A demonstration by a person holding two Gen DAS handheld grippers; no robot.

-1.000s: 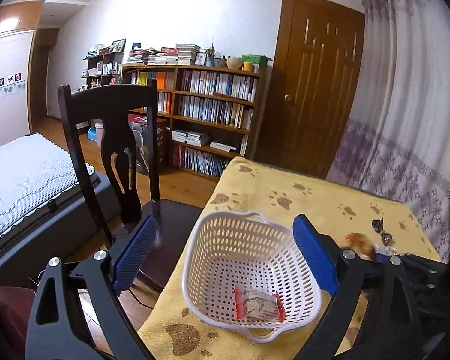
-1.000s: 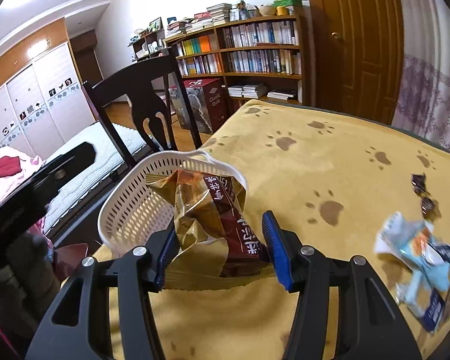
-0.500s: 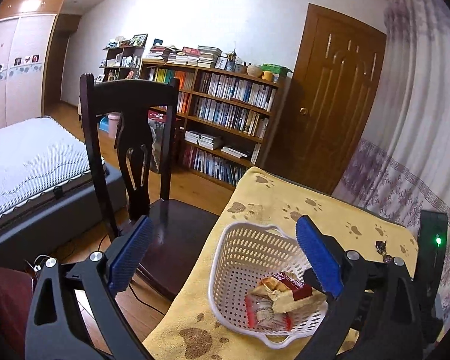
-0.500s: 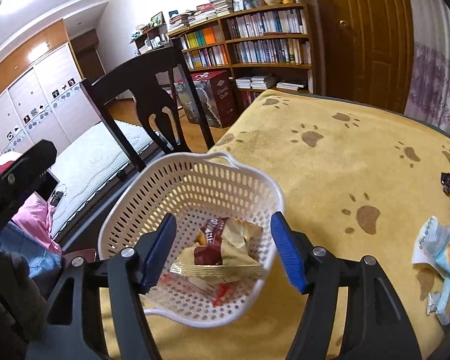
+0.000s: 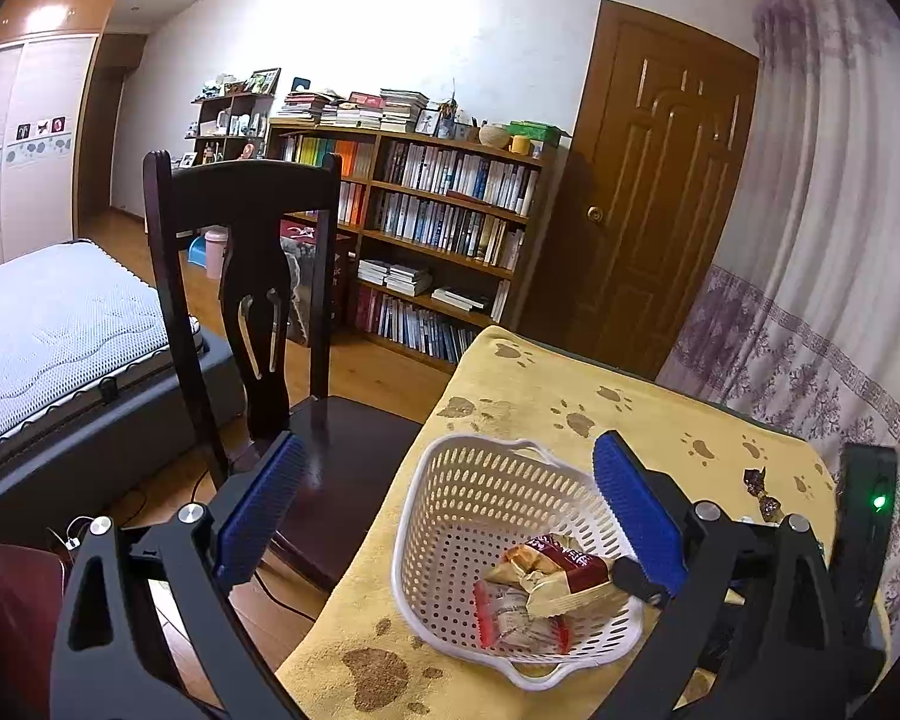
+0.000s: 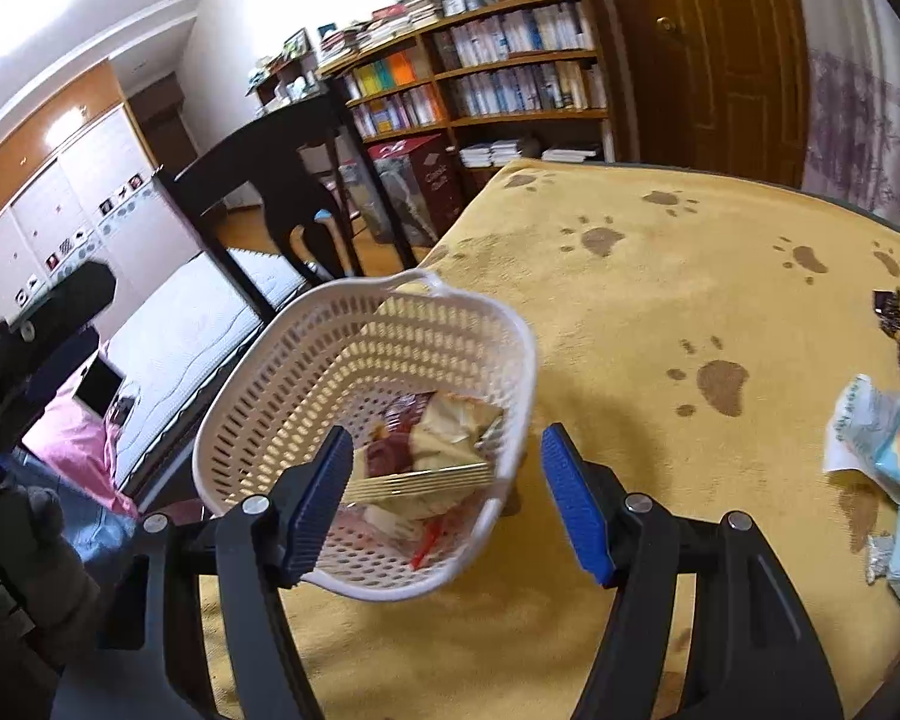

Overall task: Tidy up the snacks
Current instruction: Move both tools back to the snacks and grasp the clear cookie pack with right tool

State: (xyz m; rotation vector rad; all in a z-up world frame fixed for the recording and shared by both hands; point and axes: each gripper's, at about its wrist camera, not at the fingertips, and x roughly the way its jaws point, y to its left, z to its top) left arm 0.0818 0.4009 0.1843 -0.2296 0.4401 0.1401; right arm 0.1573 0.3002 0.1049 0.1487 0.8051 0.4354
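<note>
A white perforated basket sits at the near left corner of the yellow paw-print tablecloth. Inside it a brown and red snack bag lies on top of a red-edged clear packet. My right gripper is open and empty, hanging just over the basket's near rim. My left gripper is open and empty, held back from the basket. A light blue snack packet and dark wrapped candies lie on the cloth to the right.
A dark wooden chair stands against the table's left side, close to the basket. Beyond it are a bed, a bookshelf and a brown door. A curtain hangs along the table's right.
My right gripper carried the brown and red bag over the basket, opened and dropped it inside, then drew back. The left gripper pulled back and up.
</note>
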